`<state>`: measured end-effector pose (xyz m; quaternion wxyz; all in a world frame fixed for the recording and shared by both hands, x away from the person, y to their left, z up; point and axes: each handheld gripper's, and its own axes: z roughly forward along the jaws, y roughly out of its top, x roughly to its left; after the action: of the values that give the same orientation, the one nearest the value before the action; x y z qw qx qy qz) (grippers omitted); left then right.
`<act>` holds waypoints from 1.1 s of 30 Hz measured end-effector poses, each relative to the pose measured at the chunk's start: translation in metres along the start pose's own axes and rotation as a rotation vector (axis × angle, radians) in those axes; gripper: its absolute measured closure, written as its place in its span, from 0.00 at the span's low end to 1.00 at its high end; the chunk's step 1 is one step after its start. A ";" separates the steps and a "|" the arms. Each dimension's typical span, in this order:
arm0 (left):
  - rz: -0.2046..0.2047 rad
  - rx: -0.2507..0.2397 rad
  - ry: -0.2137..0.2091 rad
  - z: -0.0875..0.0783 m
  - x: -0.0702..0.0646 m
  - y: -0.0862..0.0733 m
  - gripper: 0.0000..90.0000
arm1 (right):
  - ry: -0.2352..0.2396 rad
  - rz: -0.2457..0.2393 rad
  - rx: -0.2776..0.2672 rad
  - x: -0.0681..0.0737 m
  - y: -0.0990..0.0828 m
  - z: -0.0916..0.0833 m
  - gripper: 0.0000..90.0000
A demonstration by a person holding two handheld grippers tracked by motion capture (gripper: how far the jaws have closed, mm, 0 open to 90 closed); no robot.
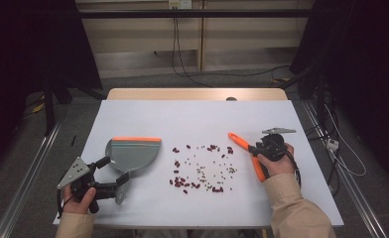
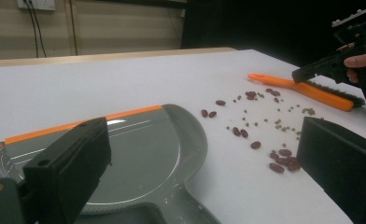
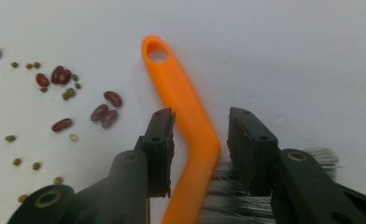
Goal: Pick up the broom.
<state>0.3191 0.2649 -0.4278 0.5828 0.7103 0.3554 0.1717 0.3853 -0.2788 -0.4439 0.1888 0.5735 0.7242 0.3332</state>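
Brush: one brush (image 3: 190,135) with an orange handle and dark bristles, lying flat on the right part of the bench (image 1: 192,119), handle end with its hanging hole pointing away from the person.
Right gripper: one right gripper (image 3: 200,144) straddles the brush handle at its bend. The jaws stand narrowed on either side of it; the left pad lies at the handle edge, a slim gap shows at the right pad. Not yet a firm pinch.
Dustpan: one grey dustpan (image 1: 132,154) with an orange lip strip, flat on the left part of the bench, well apart from the brush.
Left gripper: one left gripper (image 1: 117,184) at the dustpan's handle end, jaws spread wide, one on each side of the handle, not pressing on it.
Red beans: roughly twenty red beans (image 1: 182,182), scattered between dustpan and brush, thickest in a cluster at the near left of the spill.
Green beans: many small green beans (image 1: 202,171), too small to count exactly, mixed among the red ones.
Hands: two, one on each gripper, sleeves entering from the near edge.
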 end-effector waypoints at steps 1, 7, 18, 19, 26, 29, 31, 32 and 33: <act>-0.001 0.000 0.000 0.000 0.000 0.000 0.03 | 0.005 0.007 0.007 0.000 0.000 0.001 0.69; -0.001 0.002 -0.001 0.000 0.000 0.000 0.03 | 0.007 -0.001 0.067 0.002 0.002 0.007 0.73; -0.001 0.004 -0.002 0.001 0.000 -0.001 0.03 | -0.026 -0.044 0.121 0.006 0.005 0.016 0.73; 0.000 0.005 -0.004 0.001 0.000 0.000 0.03 | -0.027 -0.039 0.126 0.006 0.005 0.016 0.73; 0.001 0.003 0.000 0.001 0.000 0.000 0.03 | 0.017 -0.002 0.176 -0.001 0.011 0.019 0.75; 0.002 0.004 -0.003 0.001 0.000 0.000 0.03 | 0.019 -0.004 0.199 -0.001 0.015 0.020 0.75; 0.007 0.006 -0.006 0.002 -0.001 0.000 0.03 | 0.027 0.003 0.215 -0.003 0.017 0.021 0.75; 0.010 0.009 -0.007 0.003 -0.001 0.000 0.03 | 0.032 -0.003 0.222 -0.003 0.018 0.021 0.75; 0.009 0.012 -0.009 0.003 -0.001 0.000 0.03 | 0.035 0.004 0.230 -0.004 0.019 0.021 0.75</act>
<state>0.3206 0.2620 -0.4287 0.5793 0.7161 0.3506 0.1693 0.4139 -0.2747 -0.4463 0.1086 0.5870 0.7595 0.2584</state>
